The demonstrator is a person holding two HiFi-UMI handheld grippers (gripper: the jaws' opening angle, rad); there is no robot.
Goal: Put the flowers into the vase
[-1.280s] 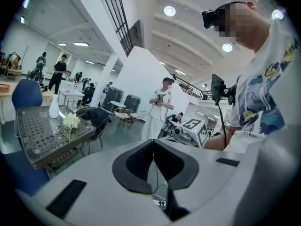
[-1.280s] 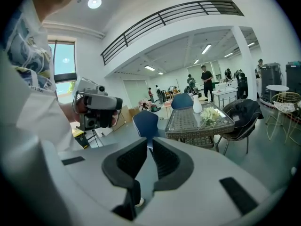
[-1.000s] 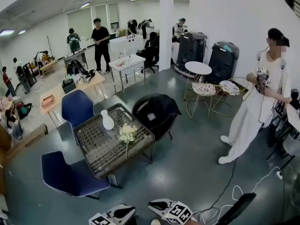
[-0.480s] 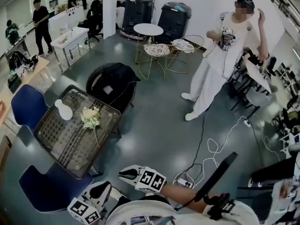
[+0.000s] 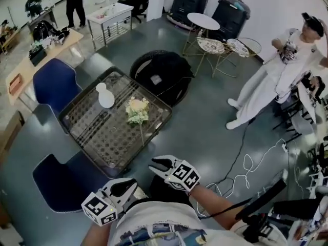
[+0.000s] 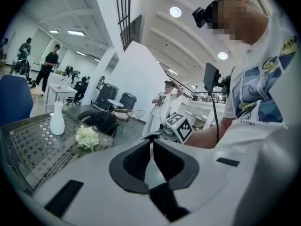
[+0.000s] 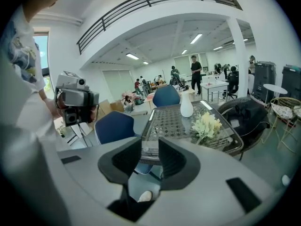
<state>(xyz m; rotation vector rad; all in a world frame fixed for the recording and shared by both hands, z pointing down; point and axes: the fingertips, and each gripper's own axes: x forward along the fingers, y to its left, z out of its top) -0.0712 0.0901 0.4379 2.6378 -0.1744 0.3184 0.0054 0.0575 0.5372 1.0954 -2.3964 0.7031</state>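
Flowers [image 5: 137, 110]: lying flat on the table [image 5: 92, 132], pale blooms toward the far side, stem pointing at the near edge. Untouched by either tool.

Vase [image 5: 105, 97]: white, narrow-necked, upright on the same table, near the blooms but apart from them. Nothing showing out of the neck; inside not visible.

Progress, as judged: none of the task done. Left to do: reach the table, pick up the bunch, bring the stem over the neck, lower it in, let go.

Right gripper [image 5: 154, 165]: short of the near table edge, aimed at it. Jaws partly spread, just been opening, nothing between them; only the table edge visible through the gap in the right gripper view.

Left gripper [image 5: 132, 184]: lower and further back, close to the person's body. Jaws pressed together, tips meeting, pinching nothing.

Surroundings: two blue chairs [image 5: 54, 81] at the left of the table, a black chair [image 5: 161, 76] with dark cloth draped over it beyond the far corner. Cables [image 5: 246, 163] loose on the floor at the right. A person in white [image 5: 266, 86] standing well clear of the table.
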